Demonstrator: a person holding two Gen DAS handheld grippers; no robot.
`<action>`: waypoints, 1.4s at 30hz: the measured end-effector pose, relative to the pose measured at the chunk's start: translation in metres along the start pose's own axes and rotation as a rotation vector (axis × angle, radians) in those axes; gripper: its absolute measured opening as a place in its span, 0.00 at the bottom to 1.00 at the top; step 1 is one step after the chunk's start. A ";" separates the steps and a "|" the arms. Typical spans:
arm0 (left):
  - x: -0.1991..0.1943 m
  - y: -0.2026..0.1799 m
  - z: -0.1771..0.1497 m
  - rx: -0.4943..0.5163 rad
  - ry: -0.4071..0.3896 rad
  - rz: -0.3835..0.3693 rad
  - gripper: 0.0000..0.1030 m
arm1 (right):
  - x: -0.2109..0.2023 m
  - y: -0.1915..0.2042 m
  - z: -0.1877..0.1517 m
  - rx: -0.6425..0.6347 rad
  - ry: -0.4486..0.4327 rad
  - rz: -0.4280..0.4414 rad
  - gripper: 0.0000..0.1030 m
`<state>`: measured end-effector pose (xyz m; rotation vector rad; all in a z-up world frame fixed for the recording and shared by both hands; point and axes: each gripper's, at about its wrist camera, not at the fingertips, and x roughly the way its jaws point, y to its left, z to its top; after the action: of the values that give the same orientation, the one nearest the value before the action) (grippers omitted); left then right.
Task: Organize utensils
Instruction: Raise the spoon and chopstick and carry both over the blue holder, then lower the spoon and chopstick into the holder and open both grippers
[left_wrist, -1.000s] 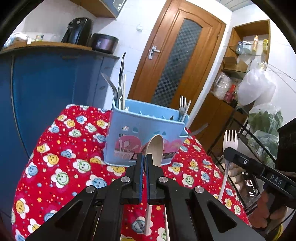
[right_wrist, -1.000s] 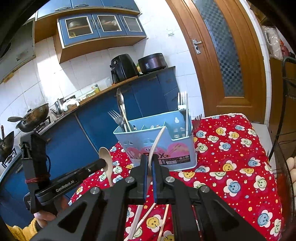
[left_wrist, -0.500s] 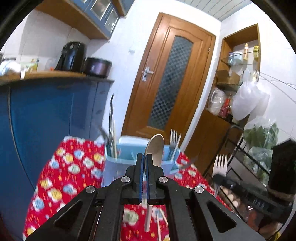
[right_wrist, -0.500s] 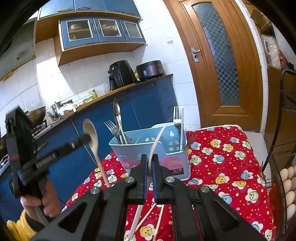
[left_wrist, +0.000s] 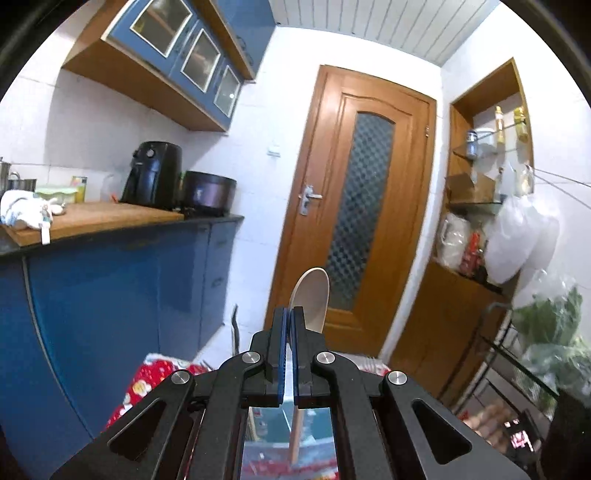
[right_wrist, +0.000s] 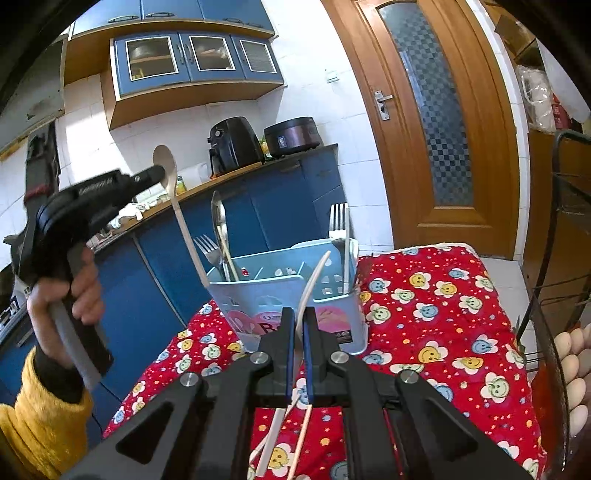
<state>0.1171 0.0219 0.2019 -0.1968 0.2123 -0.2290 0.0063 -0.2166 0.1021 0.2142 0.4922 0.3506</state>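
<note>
The left tongs (left_wrist: 289, 321) are clenched on a pale wooden spoon (left_wrist: 312, 295), gripping its neck just under the bowl. The bowl points up and the long handle hangs down, seen from the right wrist view as a slightly slanted line whose lower end sits at the rim of the light blue utensil caddy (right_wrist: 291, 291). The right tongs (right_wrist: 299, 325) are clenched on a white plastic utensil (right_wrist: 314, 277), likely a fork, its handle running back under them; they sit low, just in front of the caddy. The caddy stands on a tabletop (right_wrist: 443, 314) covered in red flower-print cloth and already holds metal forks and spoons. The spoon looks closest to dropping in, handle first, at the caddy's left end.
</note>
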 end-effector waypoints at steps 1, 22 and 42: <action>0.004 0.001 0.002 0.000 -0.006 0.011 0.02 | 0.001 -0.002 0.001 -0.001 0.000 -0.003 0.06; 0.058 0.014 -0.032 0.025 0.010 0.068 0.02 | 0.063 0.000 0.085 -0.130 -0.203 -0.157 0.06; 0.080 0.022 -0.064 0.016 0.113 0.024 0.02 | 0.125 0.001 0.068 -0.168 -0.110 -0.182 0.18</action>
<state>0.1832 0.0121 0.1209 -0.1656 0.3246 -0.2178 0.1432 -0.1765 0.1080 0.0246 0.3680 0.2000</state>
